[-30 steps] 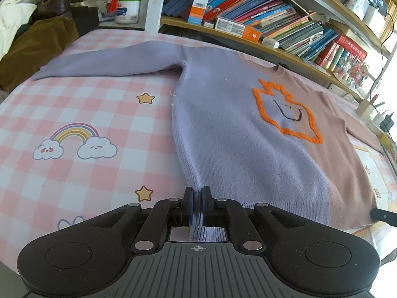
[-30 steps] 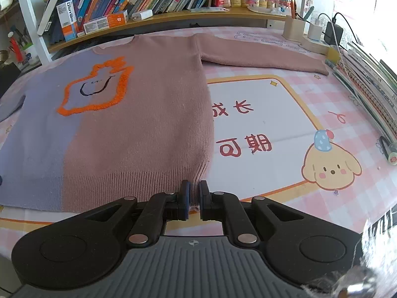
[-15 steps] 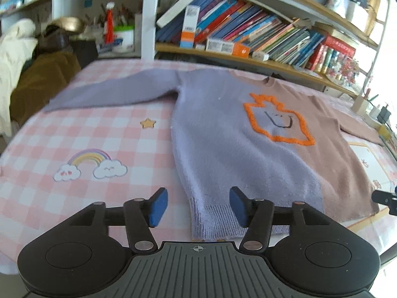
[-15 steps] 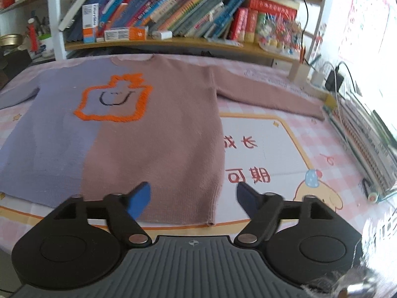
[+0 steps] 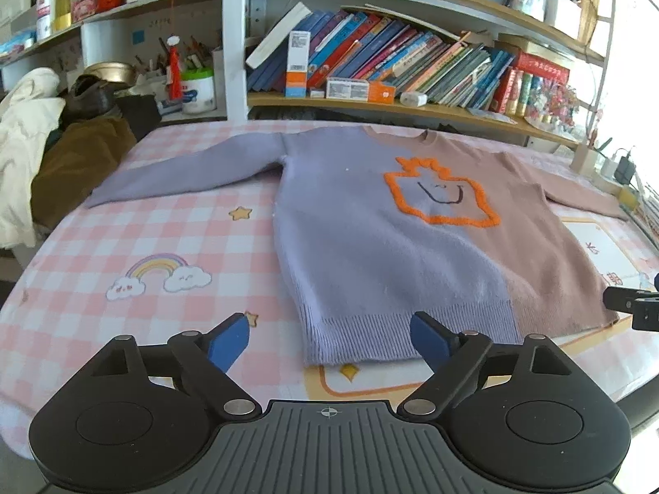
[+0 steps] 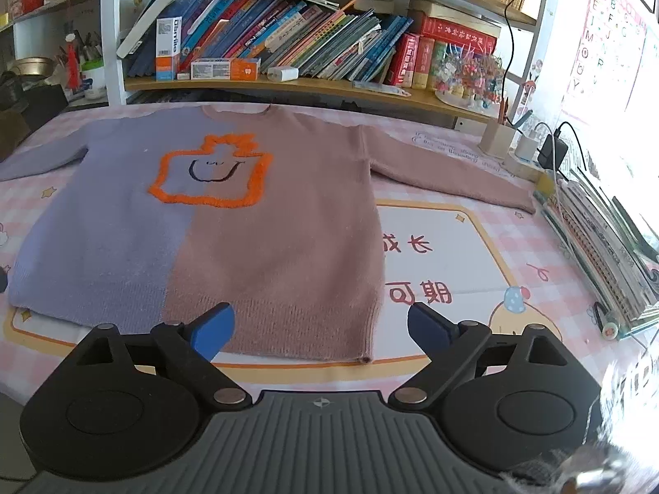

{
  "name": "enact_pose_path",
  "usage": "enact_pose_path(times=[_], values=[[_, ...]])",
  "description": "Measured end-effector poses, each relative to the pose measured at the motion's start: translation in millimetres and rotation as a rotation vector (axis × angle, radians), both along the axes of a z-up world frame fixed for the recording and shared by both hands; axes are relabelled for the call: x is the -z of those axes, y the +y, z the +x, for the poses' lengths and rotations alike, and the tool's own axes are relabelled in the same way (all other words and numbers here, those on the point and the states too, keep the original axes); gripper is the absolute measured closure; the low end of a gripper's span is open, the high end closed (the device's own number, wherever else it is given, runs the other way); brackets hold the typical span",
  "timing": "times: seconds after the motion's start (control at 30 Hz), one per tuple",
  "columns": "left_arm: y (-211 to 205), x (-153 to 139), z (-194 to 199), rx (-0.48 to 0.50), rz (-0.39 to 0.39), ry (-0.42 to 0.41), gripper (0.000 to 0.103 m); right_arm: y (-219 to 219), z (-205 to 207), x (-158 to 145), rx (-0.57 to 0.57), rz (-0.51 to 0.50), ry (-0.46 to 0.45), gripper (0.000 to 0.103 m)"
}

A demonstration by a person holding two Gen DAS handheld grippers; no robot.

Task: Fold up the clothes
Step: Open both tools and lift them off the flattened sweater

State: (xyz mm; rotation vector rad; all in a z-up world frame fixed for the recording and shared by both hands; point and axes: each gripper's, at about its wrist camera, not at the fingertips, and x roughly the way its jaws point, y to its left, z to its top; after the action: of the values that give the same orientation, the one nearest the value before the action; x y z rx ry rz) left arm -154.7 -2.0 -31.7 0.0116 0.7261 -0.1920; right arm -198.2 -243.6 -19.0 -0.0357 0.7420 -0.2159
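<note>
A sweater point(image 5: 370, 247), half lilac and half dusty pink with an orange outlined smiley on the chest, lies flat and face up on the pink checked table, both sleeves spread out. It also shows in the right wrist view point(image 6: 247, 238). My left gripper point(image 5: 329, 339) is open and empty, raised just in front of the lilac hem corner. My right gripper point(image 6: 321, 329) is open and empty, raised just in front of the pink hem corner. The right gripper's tip shows at the right edge of the left wrist view point(image 5: 634, 306).
A bookshelf point(image 5: 412, 78) full of books runs along the table's far edge. Clothes are piled point(image 5: 49, 156) at the far left. A stack of books point(image 6: 597, 238), a charger point(image 6: 552, 150) and a pen holder point(image 6: 496, 136) stand along the right side.
Both grippers were shut on the sweater's hem corners a second ago. They have let go, opened wide and lifted back and up. The sweater lies flat.
</note>
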Motion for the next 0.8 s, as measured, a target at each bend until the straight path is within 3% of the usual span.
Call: enact_pose_path(times=[0.3, 0.5, 0.8], values=[[-24, -1, 4, -0.067, 0.046, 0.052, 0.013, -29, 9, 7, -0.028, 0.042, 0.006, 0.012], [-29, 2, 2, -0.132, 0.034, 0.078, 0.013, -45, 10, 18, -0.028, 0.063, 0.036, 0.012], [-50, 4, 0, -0.074, 0.060, 0.080, 0.013, -65, 2, 26, 0.026, 0.090, 0.047, 0.012]])
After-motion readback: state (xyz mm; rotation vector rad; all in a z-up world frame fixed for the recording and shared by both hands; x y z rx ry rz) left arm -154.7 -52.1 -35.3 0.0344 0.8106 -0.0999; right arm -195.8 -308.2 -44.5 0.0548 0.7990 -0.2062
